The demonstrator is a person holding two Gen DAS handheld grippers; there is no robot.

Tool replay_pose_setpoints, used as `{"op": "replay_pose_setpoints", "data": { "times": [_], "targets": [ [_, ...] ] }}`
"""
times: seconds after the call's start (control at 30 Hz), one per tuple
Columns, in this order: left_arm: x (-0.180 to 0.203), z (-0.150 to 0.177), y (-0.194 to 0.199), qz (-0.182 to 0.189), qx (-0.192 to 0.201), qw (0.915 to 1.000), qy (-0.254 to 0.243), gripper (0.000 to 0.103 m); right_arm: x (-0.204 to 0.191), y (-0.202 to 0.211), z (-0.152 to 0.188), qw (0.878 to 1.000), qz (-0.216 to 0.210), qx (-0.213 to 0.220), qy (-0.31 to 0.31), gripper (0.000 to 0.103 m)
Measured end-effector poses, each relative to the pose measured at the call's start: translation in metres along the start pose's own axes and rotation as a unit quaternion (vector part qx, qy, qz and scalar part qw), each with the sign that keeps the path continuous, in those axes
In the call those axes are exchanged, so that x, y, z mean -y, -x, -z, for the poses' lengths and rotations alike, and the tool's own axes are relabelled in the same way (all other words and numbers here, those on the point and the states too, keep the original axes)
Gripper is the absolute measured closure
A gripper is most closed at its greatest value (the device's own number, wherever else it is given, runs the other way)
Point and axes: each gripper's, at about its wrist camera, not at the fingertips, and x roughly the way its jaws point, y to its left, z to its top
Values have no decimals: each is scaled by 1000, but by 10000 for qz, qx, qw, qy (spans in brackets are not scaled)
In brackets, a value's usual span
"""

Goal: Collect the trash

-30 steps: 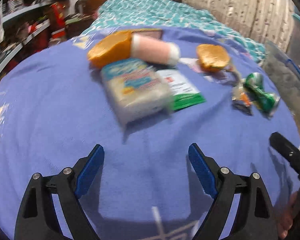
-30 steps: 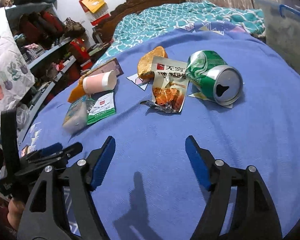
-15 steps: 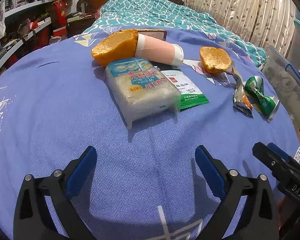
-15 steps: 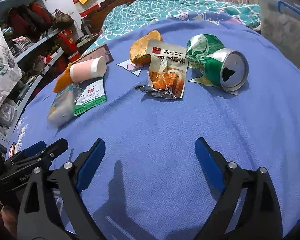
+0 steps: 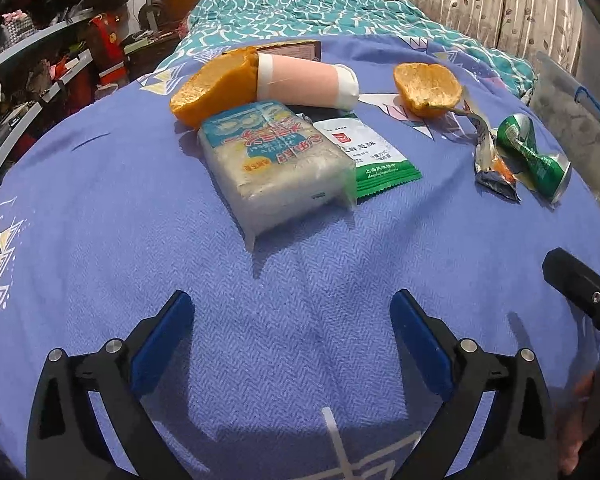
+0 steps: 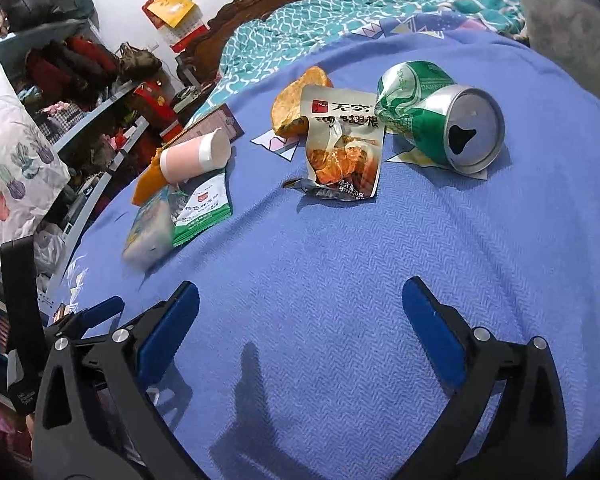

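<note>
Trash lies on a blue bedsheet [image 5: 100,220]. A clear food packet [image 5: 274,164] [image 6: 150,228] lies ahead of my open left gripper [image 5: 292,328], with a green-white sachet [image 5: 366,152] [image 6: 202,208], a pink paper cup [image 5: 308,84] [image 6: 194,156] and an orange peel [image 5: 212,88] by it. A second peel [image 5: 426,88] [image 6: 296,106], a torn snack wrapper [image 6: 342,148] [image 5: 492,160] and a crushed green can [image 6: 440,116] [image 5: 534,156] lie ahead of my open right gripper [image 6: 300,316]. Both grippers are empty, above the sheet.
A grey plastic bin [image 5: 576,136] [image 6: 568,8] stands at the right of the bed. Cluttered shelves [image 6: 80,92] line the left. A teal quilt [image 5: 300,12] and wooden headboard lie behind the trash. The other gripper shows at each view's edge.
Both grippers have opened slightly wider and shifted a little toward the trash. The objects have not moved.
</note>
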Motion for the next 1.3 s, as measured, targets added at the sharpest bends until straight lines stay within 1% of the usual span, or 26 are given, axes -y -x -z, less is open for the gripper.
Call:
{"op": "replay_pose_setpoints", "data": {
  "times": [0.23, 0.43, 0.53, 0.7, 0.8, 0.9, 0.97, 1.0, 1.07, 1.1, 1.17, 1.2, 1.23, 1.3],
  "targets": [
    [-1, 0, 0, -10, 8, 10000, 12, 8, 1, 0, -1, 10000, -32, 6, -23, 3],
    [-2, 3, 3, 13, 51, 10000, 75, 9, 5, 1, -1, 9998, -174, 39, -120, 3],
    [0, 5, 3, -35, 37, 10000, -10, 8, 7, 3, 0, 9995, -240, 77, -175, 3],
    [1, 7, 5, 18, 30, 9999, -110, 8, 11, 4, 0, 9989, -348, 151, -290, 3],
    [1, 8, 6, 68, 33, 9998, -179, 8, 9, 3, 0, 9992, -293, 141, -246, 3],
    [-1, 8, 6, 168, -49, 9995, -249, 9, 8, 3, 0, 9992, -277, 153, -260, 3],
    [-4, 6, 7, 295, -78, 9994, -131, 9, 8, 4, 1, 9994, -215, 151, -235, 3],
    [-9, 5, 9, 416, -70, 9991, 3, 9, 6, 4, 1, 9996, -166, 137, -196, 3],
    [-20, 1, 14, 550, 75, 9981, 263, 9, 5, 4, 2, 9998, -85, 133, -146, 3],
    [-24, 0, 19, 521, 219, 9979, 325, 9, 4, 5, 2, 9998, -40, 144, -141, 3],
    [-32, -4, 31, 334, 636, 9967, 381, 9, 6, 6, 1, 9996, 56, 185, -191, 3],
    [-34, -5, 34, 252, 757, 9961, 389, 9, 8, 6, 1, 9995, 91, 205, -226, 3],
    [-38, -7, 35, 148, 836, 9956, 404, 9, 9, 6, 1, 9994, 122, 219, -251, 3],
    [-44, -10, 32, 62, 795, 9958, 458, 9, 8, 6, 1, 9993, 165, 219, -248, 3]
  ]
}}
